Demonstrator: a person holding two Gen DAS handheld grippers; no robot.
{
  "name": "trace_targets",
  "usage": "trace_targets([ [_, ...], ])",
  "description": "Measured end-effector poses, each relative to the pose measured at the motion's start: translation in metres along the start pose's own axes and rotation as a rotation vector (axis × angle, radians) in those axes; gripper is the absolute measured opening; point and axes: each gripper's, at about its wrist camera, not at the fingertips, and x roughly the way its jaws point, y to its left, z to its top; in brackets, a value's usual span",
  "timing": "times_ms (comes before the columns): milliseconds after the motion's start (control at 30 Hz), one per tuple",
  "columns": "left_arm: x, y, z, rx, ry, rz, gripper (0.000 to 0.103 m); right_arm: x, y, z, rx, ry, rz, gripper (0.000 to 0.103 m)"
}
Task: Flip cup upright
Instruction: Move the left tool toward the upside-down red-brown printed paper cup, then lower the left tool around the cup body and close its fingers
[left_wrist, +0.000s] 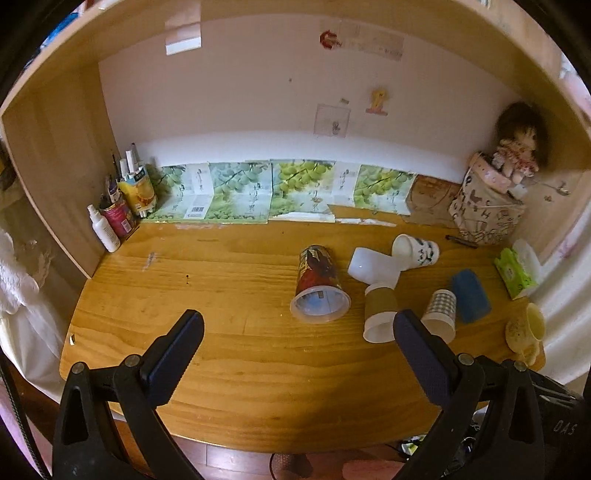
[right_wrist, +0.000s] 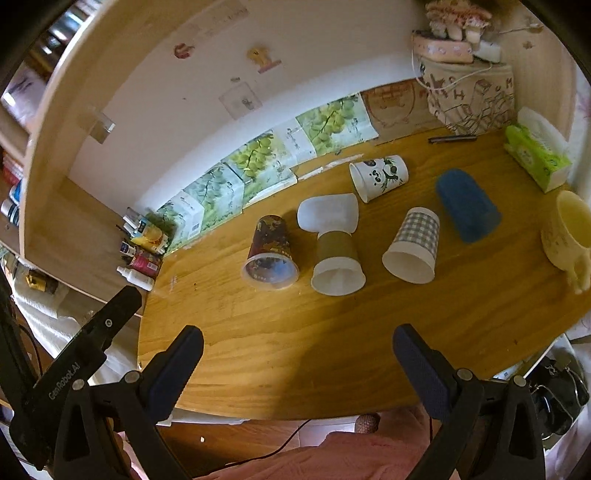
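Cups (right_wrist: 412, 245): six lie tipped, one mug (right_wrist: 567, 230) upright; both tongs (left_wrist: 297, 330) (right_wrist: 297, 343) gape.

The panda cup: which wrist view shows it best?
The right wrist view. There the panda cup lies on its side on the table with its whole printed side and open rim unobstructed. In the left wrist view it is smaller, and the white cup overlaps its rim.

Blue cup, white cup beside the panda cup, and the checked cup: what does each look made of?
Blue cup: matte, slightly fuzzy surface with no shine; possibly flocked plastic or silicone, hard to settle. White cup: translucent, milky and smooth, probably soft plastic. Checked cup: likely paper, with a printed gingham wall, plain white inside and a thin rolled rim.
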Motion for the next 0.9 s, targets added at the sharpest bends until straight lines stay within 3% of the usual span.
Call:
trace_targets([
  [267, 0.035, -0.003, 0.034, -0.014, 0.064, 0.039, 0.102, 0.038, -0.014, 0.037, 0.027, 0.092, 0.052, 0.103],
  [633, 0.096, -0.009, 0.079, -0.004, 0.216, 0.053, 0.102, 0.090, -0.019, 0.085, -0.003, 0.191, 0.082, 0.103],
  [900, 0.156, -0.020, 0.096, 0.043, 0.408, 0.087, 0.102, 0.121, -0.021, 0.113, -0.038, 0.228, 0.087, 0.103],
])
